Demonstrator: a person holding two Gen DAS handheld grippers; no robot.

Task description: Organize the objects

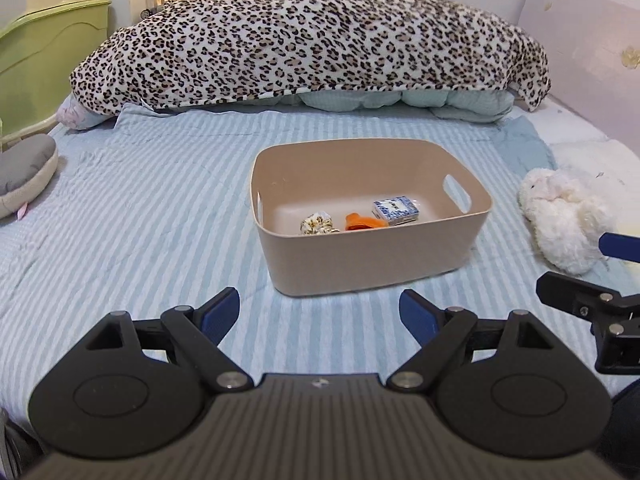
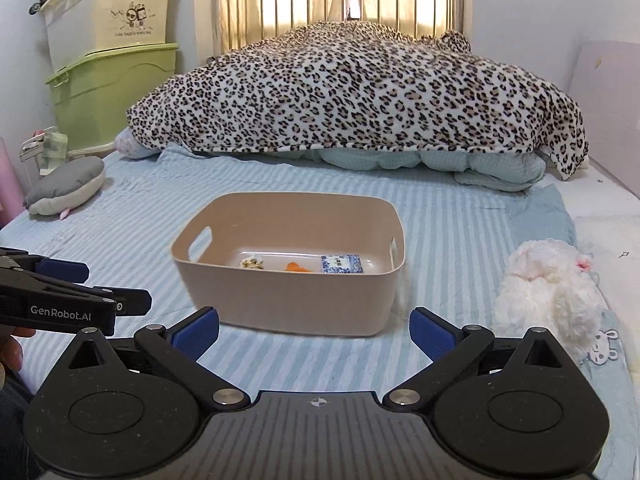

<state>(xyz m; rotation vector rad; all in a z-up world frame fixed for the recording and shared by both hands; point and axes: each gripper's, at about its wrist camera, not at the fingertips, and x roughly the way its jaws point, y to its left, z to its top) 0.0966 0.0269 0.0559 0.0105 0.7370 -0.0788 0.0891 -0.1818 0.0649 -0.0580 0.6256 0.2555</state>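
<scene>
Both your left claw (image 1: 320, 312) and right claw (image 2: 314, 330) gape empty; swing right to the white plush (image 2: 548, 292), pinch its middle, then lift it into the bin (image 2: 280, 300).

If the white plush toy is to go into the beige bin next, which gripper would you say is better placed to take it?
Right, probably. The white plush toy lies on the right gripper's side, with the beige bin between it and the left gripper. Both are open and empty.

Bare bedsheet (image 1: 132, 220) around the bin (image 1: 372, 256)
</scene>
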